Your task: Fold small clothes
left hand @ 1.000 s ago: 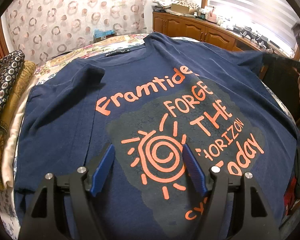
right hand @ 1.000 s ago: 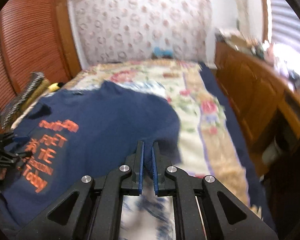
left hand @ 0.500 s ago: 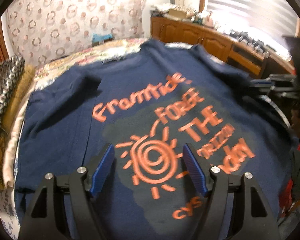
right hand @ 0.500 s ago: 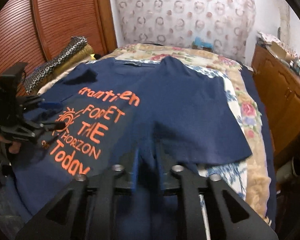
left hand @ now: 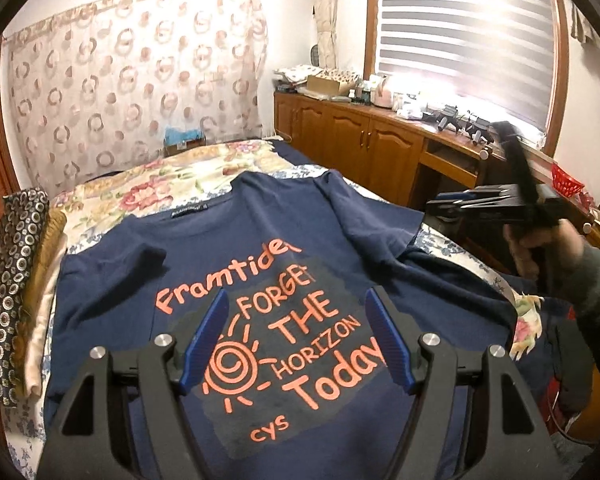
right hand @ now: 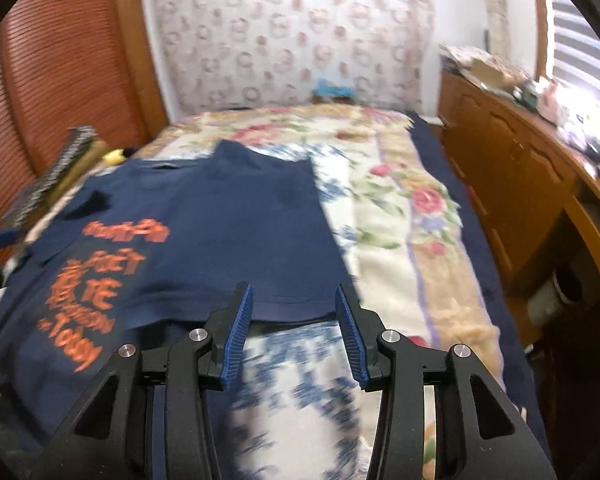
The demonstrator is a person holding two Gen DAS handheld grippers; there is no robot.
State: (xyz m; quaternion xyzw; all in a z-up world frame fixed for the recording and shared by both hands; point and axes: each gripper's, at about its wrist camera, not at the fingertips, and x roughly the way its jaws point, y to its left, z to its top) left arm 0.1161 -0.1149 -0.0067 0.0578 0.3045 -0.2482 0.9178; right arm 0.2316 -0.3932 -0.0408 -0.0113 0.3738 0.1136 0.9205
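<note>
The left gripper (left hand: 296, 336) hung above the shirt (left hand: 260, 272) with its blue pads spread wide and nothing between them; through the gap showed the orange sun print and the words "FORGE THE HORIZON Today". The right gripper (right hand: 294, 326) was opening, its pads apart and clear of the cloth, poised over the hem of the folded-over side of the shirt (right hand: 228, 240), with only the bed's blue-and-white floral cover (right hand: 296, 380) showing between them. In the left wrist view that same right gripper (left hand: 452, 204) appeared at the right edge, held by a hand (left hand: 540, 248) in a dark sleeve.

The navy shirt lay front up on the bed (left hand: 204, 172), collar toward the far end. Its right side was folded in over the body, so that a plain navy panel covered part of the print and cut off the ends of "Framtide" and "FORGE". The left sleeve was folded inward as well, making a dark flap near the shoulder.

Beside the shirt, along the bed's left edge, sat a stack of folded fabrics (left hand: 8, 280): a dark one with ring patterns, a gold one and a pale one. Past the bed's right edge ran a wooden cabinet (left hand: 360, 136) with cluttered items on top, under a window with blinds (left hand: 460, 36). A curtain (left hand: 132, 92) with ring motifs hung behind the bed. The right wrist view was blurred.
</note>
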